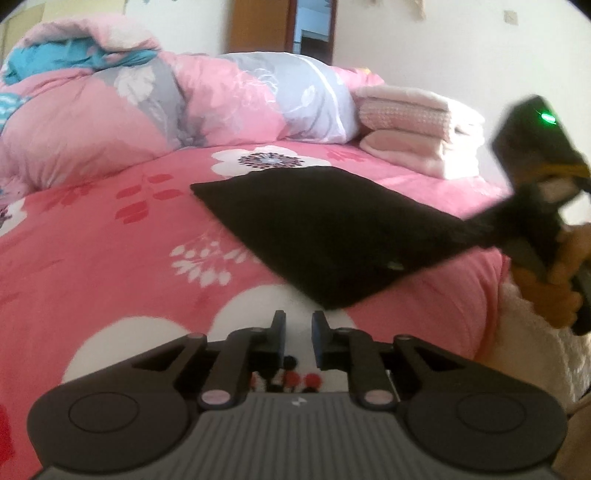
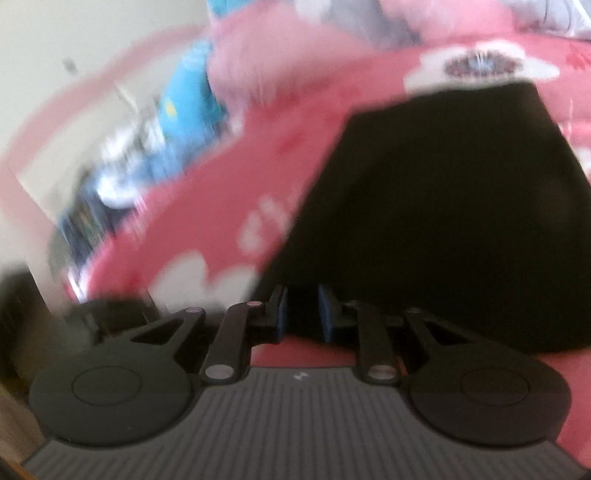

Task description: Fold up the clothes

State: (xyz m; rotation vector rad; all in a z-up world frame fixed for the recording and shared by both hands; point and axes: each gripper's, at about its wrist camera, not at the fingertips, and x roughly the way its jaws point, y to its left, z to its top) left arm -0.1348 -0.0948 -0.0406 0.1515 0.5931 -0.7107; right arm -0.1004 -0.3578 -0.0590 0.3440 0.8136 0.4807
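**Black garment folded on bed, one corner held by right-hand tool**

Black garment (image 1: 325,236) lies as a folded flat piece on the pink floral bedsheet (image 1: 110,236), toward the bed's near right edge. Its right corner is drawn out and lifted where the right gripper (image 1: 491,230) pinches it; the fingers are closed on the cloth. A person's hand (image 1: 554,273) grips that tool's handle at the bed's right edge, and a green light shows on the tool's body. The right wrist view is heavily blurred; there the garment (image 2: 443,221) fills the space ahead of that gripper (image 2: 301,314).

The left gripper (image 1: 298,332) hovers just short of the garment's near corner, fingers slightly apart, holding nothing.

Further back, a folded stack of pale pink blankets (image 1: 417,125) sits near the far right corner. A bunched pink, grey and blue quilt (image 1: 166,99) runs along the far edge. A wooden door frame (image 1: 258,26) stands in the wall behind.
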